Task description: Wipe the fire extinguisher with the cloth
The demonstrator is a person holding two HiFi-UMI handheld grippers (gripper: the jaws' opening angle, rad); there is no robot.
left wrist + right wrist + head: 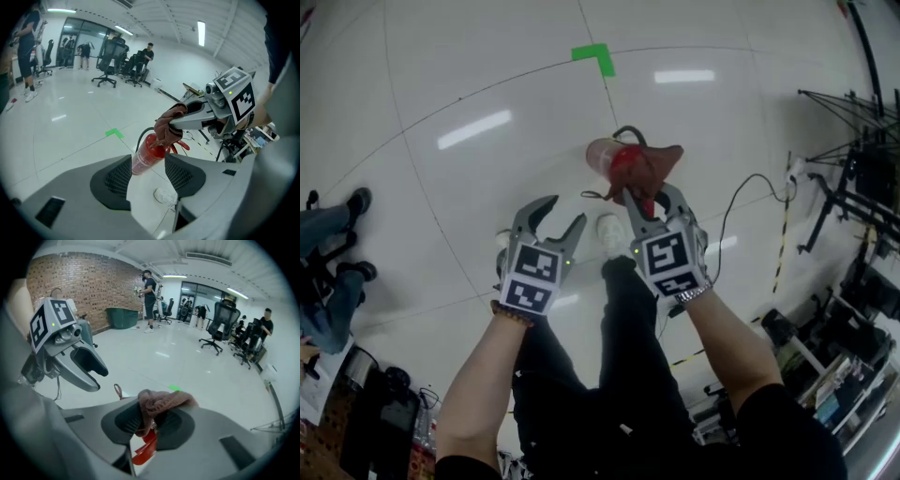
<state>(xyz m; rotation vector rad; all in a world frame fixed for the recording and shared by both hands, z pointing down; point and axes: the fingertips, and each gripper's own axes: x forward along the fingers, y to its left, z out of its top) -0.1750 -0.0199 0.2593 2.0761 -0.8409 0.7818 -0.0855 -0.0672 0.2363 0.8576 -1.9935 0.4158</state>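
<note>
Between the jaws of the right gripper (pixel 649 195) sits the brown cloth (pixel 652 161). The jaws are clamped on it, and the cloth bunches up past their tips. Just under those jaws is the red fire extinguisher (pixel 602 155), and the cloth lies on its top end by the red handle (pixel 145 448). Beside it, the left gripper (pixel 565 211) has its jaws wide apart with nothing held between them. The fire extinguisher is out in front of these jaw tips, not touching them. A white shoe (pixel 609 232) shows on the floor below both grippers.
</note>
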